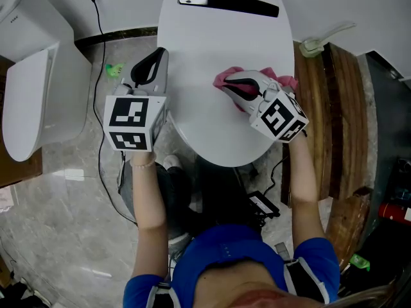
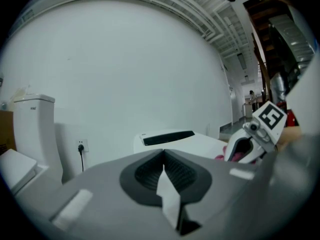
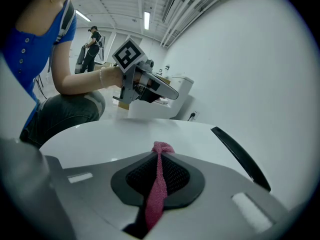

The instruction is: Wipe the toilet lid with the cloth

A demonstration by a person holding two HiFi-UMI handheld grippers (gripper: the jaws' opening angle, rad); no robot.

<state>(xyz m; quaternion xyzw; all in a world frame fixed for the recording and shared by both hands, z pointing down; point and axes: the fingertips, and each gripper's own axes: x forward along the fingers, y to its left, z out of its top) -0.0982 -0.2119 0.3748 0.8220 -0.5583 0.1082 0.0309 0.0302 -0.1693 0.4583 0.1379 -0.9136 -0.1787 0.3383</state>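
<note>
The white oval toilet lid (image 1: 205,37) fills the middle of the head view. A pink cloth (image 1: 224,77) lies bunched on its right half, and my right gripper (image 1: 226,86) is shut on it, pressing it against the lid. In the right gripper view the cloth (image 3: 156,194) runs as a pink strip between the closed jaws, over the lid (image 3: 110,134). My left gripper (image 1: 157,54) hangs shut beside the lid's left edge, over the floor. It holds nothing I can make out, and in its own view its jaws (image 2: 163,160) meet, with the lid (image 2: 200,143) beyond them.
A black strip (image 1: 231,4) crosses the lid's rear. A second white toilet (image 1: 38,76) stands at left, with a wall socket and black cord (image 1: 99,24) beside it. A small green object (image 1: 115,69) lies on the marble floor. Dark wooden planks (image 1: 340,108) run along the right.
</note>
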